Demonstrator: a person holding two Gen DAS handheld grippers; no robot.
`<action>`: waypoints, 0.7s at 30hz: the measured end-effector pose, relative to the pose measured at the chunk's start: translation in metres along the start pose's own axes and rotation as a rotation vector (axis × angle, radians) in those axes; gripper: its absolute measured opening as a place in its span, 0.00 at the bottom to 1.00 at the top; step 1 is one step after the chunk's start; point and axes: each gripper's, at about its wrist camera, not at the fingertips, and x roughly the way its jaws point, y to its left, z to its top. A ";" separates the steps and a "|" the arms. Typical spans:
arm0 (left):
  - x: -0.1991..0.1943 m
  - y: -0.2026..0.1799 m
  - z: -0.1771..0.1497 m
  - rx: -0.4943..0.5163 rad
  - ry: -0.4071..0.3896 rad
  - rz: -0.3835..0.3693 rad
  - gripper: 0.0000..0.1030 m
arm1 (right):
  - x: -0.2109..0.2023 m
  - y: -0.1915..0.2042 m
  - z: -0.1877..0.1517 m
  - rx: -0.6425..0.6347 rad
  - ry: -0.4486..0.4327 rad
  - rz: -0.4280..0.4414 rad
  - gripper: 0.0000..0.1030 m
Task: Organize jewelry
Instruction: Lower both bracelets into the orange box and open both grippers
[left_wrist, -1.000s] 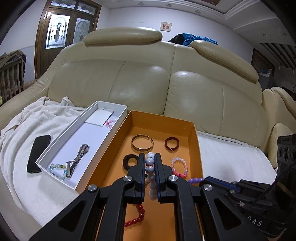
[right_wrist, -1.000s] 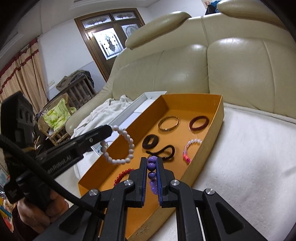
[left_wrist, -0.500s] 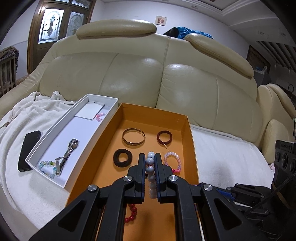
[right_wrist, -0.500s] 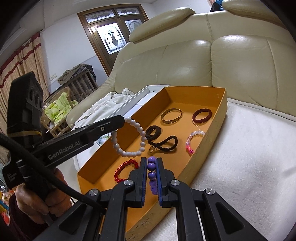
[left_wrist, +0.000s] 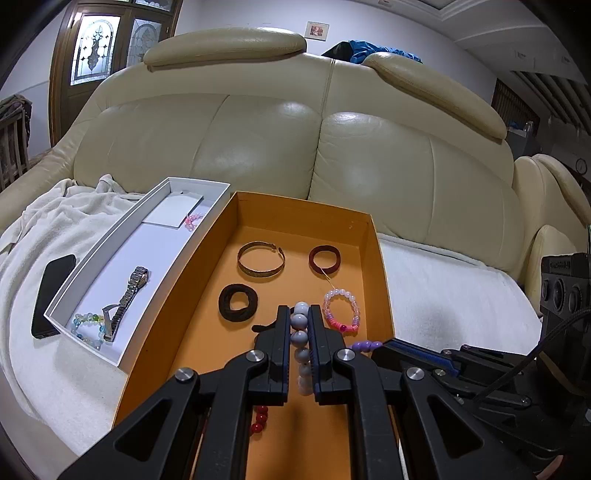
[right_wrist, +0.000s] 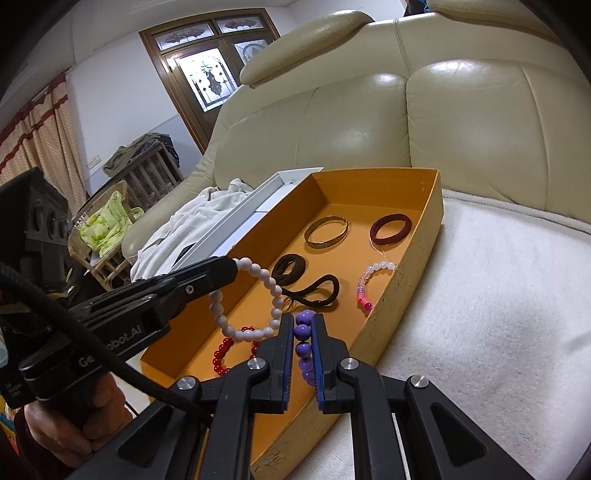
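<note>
We hold a pale grey-white round-bead bracelet (left_wrist: 300, 347) pinched in the left hand-held gripper (left_wrist: 298, 321), its loop hanging above the near half of the orange cardboard tray (left_wrist: 373, 236) on the sofa. The right hand-held gripper (right_wrist: 303, 332) is clamped on a purple bead bracelet (right_wrist: 304, 345), just beside the tray's near right wall. Both bead strings run lengthwise along the fingers. The open tray floor lies directly ahead and below the left hand-held gripper, between the black fabric hair tie (left_wrist: 238, 302) and the red bead bracelet (left_wrist: 258, 421), so we judge the left side nearer a free spot.
</note>
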 end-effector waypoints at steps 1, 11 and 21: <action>0.001 0.000 0.000 0.000 0.002 0.003 0.09 | 0.000 0.000 0.000 -0.004 0.002 0.001 0.10; 0.004 0.005 0.002 -0.006 0.016 0.004 0.09 | -0.011 0.009 -0.013 -0.062 0.017 0.059 0.10; 0.011 -0.004 0.002 0.019 0.041 -0.010 0.09 | -0.016 0.027 -0.038 -0.164 0.054 0.100 0.10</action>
